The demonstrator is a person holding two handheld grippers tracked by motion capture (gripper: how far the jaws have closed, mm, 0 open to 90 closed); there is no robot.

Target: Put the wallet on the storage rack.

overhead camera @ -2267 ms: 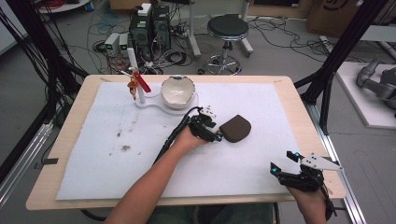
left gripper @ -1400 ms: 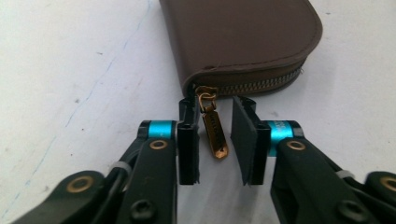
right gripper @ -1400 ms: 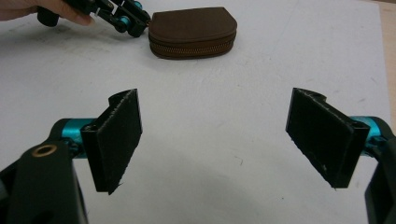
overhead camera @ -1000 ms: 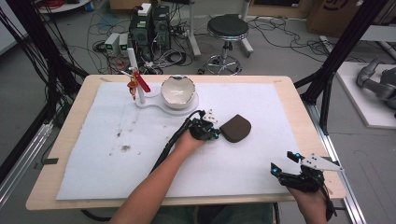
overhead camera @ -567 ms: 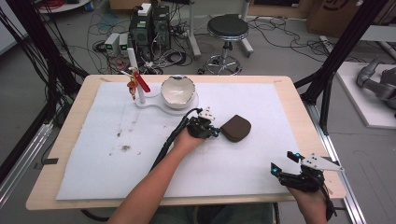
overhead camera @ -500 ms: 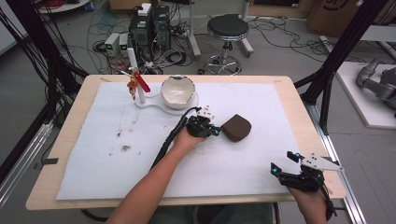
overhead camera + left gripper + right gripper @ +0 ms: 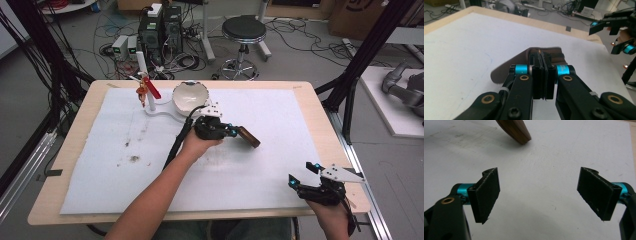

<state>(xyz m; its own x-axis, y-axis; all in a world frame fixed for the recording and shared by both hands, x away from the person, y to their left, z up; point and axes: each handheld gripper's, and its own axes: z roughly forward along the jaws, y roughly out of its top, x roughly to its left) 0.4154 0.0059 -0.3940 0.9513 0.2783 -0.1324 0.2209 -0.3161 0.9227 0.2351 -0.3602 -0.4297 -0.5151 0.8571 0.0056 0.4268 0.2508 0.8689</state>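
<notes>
- Two grippers work over the white mat (image 7: 280, 165).
- The left gripper (image 7: 541, 75) has its jaws pinched tight on the zipper edge of a brown pouch (image 7: 511, 67).
- That pouch (image 7: 248, 136) lay flat a moment ago; now it hangs tilted from the jaws, off the mat.
- I think the pick-up is done, so carrying it comes next.
- The right gripper (image 7: 541, 195) waits near the table edge, jaws wide apart with nothing between them, the pouch far beyond its tips.

Even bright light, soft shadows, slight blur
</notes>
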